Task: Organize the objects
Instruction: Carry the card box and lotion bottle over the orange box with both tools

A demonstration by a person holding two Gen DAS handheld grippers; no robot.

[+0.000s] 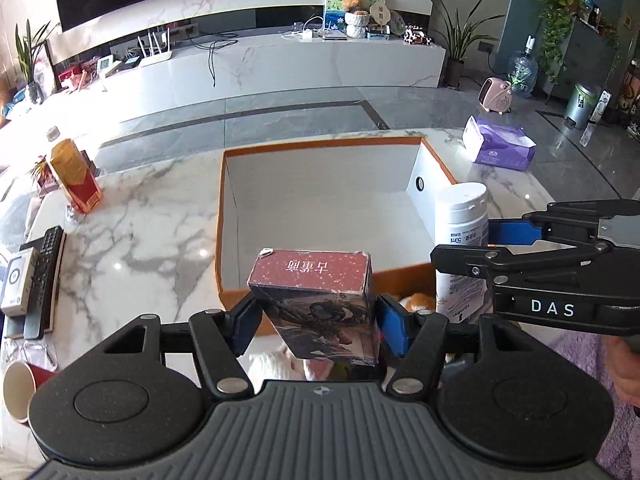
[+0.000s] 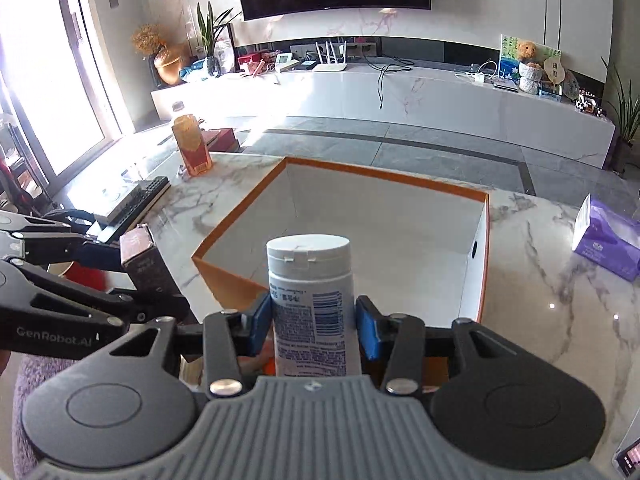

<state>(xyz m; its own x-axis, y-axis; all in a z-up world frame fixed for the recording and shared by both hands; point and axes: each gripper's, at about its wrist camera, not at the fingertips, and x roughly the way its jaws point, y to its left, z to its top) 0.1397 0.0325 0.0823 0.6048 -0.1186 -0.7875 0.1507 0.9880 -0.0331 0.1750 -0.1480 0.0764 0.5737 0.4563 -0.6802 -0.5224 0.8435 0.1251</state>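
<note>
- While both grippers hang over the near edge of the marble table (image 1: 160, 216), each one carries something.
- Left gripper (image 1: 316, 322): its blue pads (image 1: 394, 330) pinch a dark red box (image 1: 320, 304) from both sides; the box stands on end, tilted slightly, above the near wall of the tray (image 1: 320, 148).
- Right gripper (image 2: 312, 326): its pads (image 2: 368, 334) clamp the lower body of a white bottle (image 2: 310, 300), which stands upright with its cap on top, also just over the tray's near wall.
- In the left view the bottle and right gripper sit just to the right of the box; in the right view the box and left gripper show at the left edge.
- Tray: an open orange-rimmed box with white inside walls and a bare white floor, resting on the table beyond both held things.
- Purple tissue box (image 2: 604, 240): on the table, well to the right of the tray.
- Red-and-gold carton (image 1: 74, 180): upright near the table's far left edge.
- Remote (image 1: 46, 276): lying at the left edge.
- Red paper cup (image 1: 22, 390): on its side at the near left.
</note>
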